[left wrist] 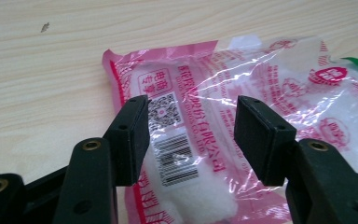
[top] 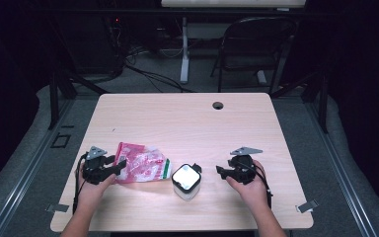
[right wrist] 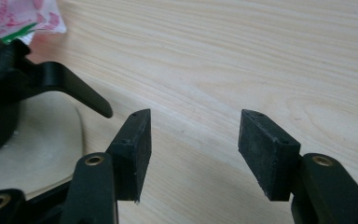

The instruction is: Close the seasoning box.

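Left gripper (top: 121, 164) hangs wide over the pink bag (top: 143, 168) on the table (top: 187, 123); right gripper (top: 220, 171), also wide, holds nothing, near a black-lidded container (top: 185, 180), perhaps a jar

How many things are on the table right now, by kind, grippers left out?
Pink and clear plastic packet: 1
White container with black lid latch: 1
Total: 2

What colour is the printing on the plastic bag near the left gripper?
Pink-red print on the clear plastic bag, with a green corner; the left gripper view shows it best.
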The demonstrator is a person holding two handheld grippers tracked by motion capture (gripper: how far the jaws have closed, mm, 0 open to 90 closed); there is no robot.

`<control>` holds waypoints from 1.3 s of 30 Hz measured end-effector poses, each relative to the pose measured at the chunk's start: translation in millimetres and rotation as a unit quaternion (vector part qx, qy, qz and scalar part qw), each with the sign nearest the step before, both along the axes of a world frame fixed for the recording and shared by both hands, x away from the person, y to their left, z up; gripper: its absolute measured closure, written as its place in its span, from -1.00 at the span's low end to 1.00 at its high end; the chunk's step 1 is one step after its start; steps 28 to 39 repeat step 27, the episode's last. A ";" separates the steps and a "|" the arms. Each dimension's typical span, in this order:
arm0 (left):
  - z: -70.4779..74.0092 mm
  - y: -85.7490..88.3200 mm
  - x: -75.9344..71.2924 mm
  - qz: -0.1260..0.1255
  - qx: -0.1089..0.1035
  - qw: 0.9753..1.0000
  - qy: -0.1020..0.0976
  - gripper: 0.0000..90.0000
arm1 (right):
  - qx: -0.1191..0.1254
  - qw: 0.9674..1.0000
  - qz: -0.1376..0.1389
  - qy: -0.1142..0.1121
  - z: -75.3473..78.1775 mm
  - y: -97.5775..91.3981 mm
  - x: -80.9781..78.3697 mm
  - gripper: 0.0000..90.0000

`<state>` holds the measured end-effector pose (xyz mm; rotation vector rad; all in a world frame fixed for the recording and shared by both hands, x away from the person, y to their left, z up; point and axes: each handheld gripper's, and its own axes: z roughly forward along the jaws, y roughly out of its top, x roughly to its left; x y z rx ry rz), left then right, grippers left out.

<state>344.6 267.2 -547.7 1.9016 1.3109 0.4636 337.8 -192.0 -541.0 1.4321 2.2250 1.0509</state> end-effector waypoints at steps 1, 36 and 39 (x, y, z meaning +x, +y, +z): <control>-1.4 1.3 0.5 0.002 0.002 1.000 0.002 0.01 | 0.003 1.000 -0.006 -0.001 -2.4 -0.9 0.7 -0.01; -13.7 14.9 6.3 0.034 -0.001 0.999 0.016 -0.07 | -0.001 0.999 -0.036 0.003 -14.5 -8.1 3.5 -0.05; -13.7 14.9 6.3 0.034 -0.001 0.999 0.016 -0.07 | -0.001 0.999 -0.036 0.003 -14.5 -8.1 3.5 -0.05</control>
